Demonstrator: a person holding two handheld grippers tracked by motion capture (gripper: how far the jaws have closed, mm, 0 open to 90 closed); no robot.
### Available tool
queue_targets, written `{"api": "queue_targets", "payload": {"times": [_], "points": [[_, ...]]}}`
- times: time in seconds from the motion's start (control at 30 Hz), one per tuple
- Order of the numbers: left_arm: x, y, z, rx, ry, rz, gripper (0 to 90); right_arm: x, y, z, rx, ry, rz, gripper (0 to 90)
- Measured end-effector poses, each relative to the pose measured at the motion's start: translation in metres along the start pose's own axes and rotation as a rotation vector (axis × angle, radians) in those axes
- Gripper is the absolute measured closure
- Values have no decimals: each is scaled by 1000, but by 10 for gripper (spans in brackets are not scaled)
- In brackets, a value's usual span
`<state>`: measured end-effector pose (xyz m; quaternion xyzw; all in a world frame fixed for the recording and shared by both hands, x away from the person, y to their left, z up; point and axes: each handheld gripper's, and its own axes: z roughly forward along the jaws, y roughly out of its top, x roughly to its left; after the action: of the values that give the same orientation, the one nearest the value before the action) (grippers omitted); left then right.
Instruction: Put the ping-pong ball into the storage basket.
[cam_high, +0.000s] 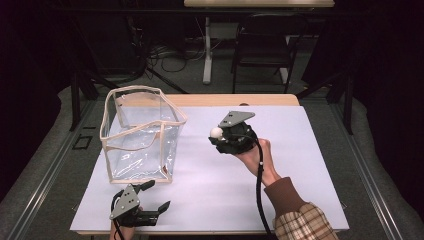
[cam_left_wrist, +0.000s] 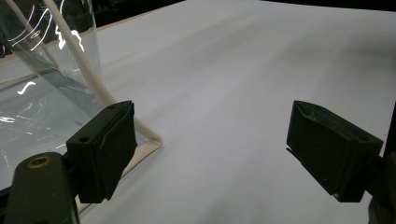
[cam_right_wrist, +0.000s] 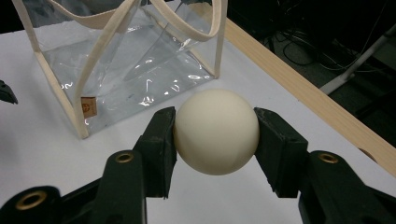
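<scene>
A cream-white ball sits between the two black jaws of my right gripper, which is shut on it. From above, the same ball shows at the left tip of the right gripper, held above the middle of the white sheet, to the right of a clear plastic bag with cream trim that stands upright and open-topped. My left gripper rests near the table's front edge, just below the bag's front corner, jaws wide apart with nothing between them. In the left gripper view the left gripper has the bag's trimmed corner right beside one jaw.
A white sheet covers most of the wooden table. Behind the table stand a dark chair and a white table leg, with cables on the floor. A plaid sleeve comes in at the bottom right.
</scene>
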<state>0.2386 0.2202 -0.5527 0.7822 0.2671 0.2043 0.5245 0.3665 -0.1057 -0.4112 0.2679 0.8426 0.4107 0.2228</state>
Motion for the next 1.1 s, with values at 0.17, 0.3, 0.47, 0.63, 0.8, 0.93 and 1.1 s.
{"api": "queue_targets", "payload": {"times": [0.17,0.3,0.47,0.63,0.8,0.93,1.1], "points": [[0,0,0,-1,-2,-2,161,1,5,2,2,2,-5,509],[0,0,0,-2,-1,-2,161,2,8,3,4,2,-15,509],[0,0,0,-1,-2,-1,161,2,11,6,13,3,-13,509],[0,0,-1,-3,-1,-2,161,2,16,9,15,4,-23,510],[0,0,-1,-2,-2,0,161,2,20,11,19,5,-25,509],[0,0,-1,-3,-1,1,161,3,23,15,24,8,-26,509],[0,0,-1,-3,-3,0,161,3,26,18,24,5,-30,509]]}}
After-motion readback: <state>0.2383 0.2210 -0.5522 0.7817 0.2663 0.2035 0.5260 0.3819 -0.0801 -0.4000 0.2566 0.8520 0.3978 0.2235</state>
